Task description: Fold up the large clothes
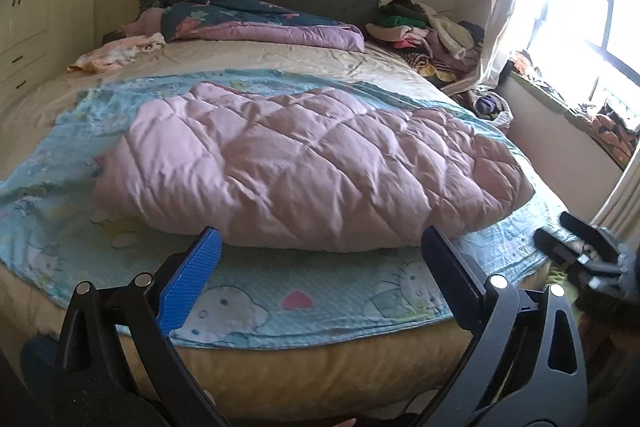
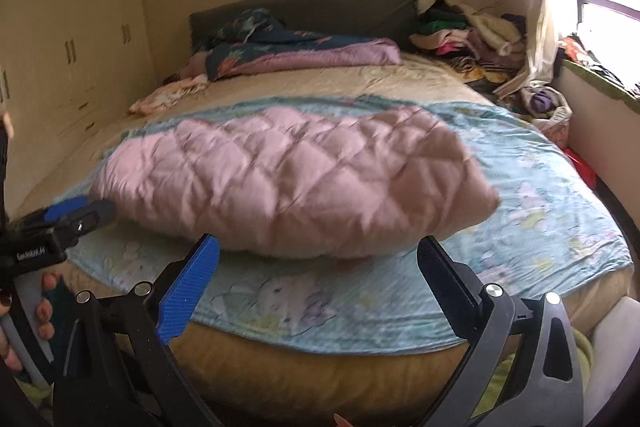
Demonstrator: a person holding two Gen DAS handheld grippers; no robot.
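- My left tongs (image 1: 320,247) are spread wide and pinch nothing; they hang at the foot of the bed (image 1: 304,371), just short of the quilt (image 1: 304,163).
- My right tongs (image 2: 318,259) are spread just as wide and also empty, at the same near edge and further right.
- The quilt, pink and diamond-stitched, lies on a blue cartoon sheet (image 1: 328,299) in the near half of the bed.
- I judge it partly folded: it is a thick, doubled bundle with a rounded near edge, not one flat layer.
- Still to do, I think: at least one fold across, since it is a long slab.
- Its long axis runs left to right across the bed, parallel to the foot edge.
- The right end sits a bit nearer me; which end is the top I cannot tell.
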